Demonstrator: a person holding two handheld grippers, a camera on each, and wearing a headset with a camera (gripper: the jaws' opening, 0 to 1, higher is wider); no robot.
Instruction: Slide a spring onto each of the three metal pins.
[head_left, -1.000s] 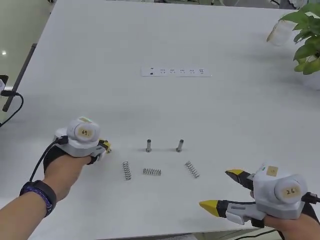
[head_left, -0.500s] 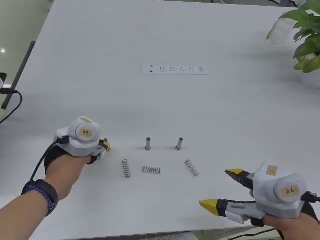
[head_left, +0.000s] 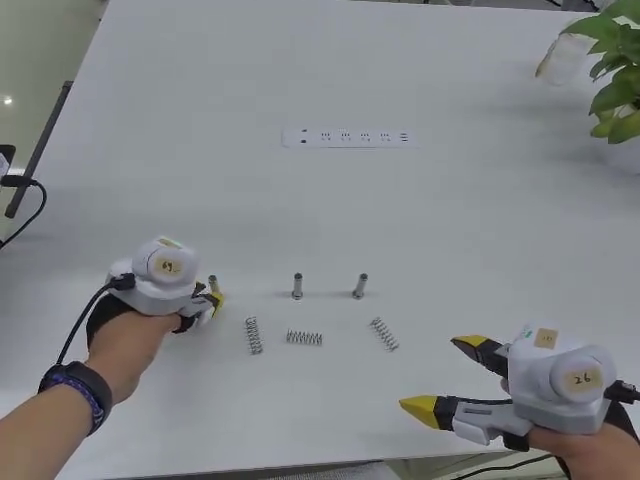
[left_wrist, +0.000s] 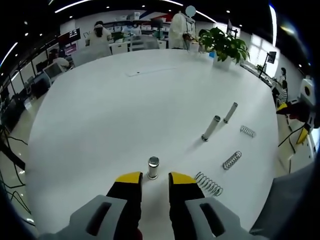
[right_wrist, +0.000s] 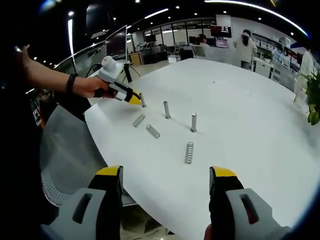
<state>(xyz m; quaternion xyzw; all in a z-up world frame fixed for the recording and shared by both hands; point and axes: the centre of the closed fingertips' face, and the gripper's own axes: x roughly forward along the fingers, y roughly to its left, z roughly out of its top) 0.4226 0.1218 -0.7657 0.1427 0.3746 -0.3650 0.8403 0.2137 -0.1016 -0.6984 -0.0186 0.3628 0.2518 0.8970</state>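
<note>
Three metal pins stand upright in a row on the white table: the left pin (head_left: 212, 284) (left_wrist: 153, 167), the middle pin (head_left: 297, 287) and the right pin (head_left: 360, 286). Three springs lie flat in front of them: left spring (head_left: 252, 336), middle spring (head_left: 304, 338), right spring (head_left: 384, 334). My left gripper (head_left: 211, 299) (left_wrist: 155, 178) sits just short of the left pin, jaws a little apart, nothing between them. Near the table's front edge my right gripper (head_left: 444, 375) (right_wrist: 166, 173) is wide open and empty, well short of the right spring (right_wrist: 189, 152).
A white power strip (head_left: 345, 138) lies at the middle far side. A potted plant (head_left: 617, 78) and a clear cup (head_left: 560, 60) stand at the far right. A black cable (head_left: 25, 215) hangs off the left edge. The table's front edge (head_left: 300, 468) runs close behind the grippers.
The left gripper has drawn back a little, and the left pin now stands free just beyond its tips. The right gripper has stayed in place.
</note>
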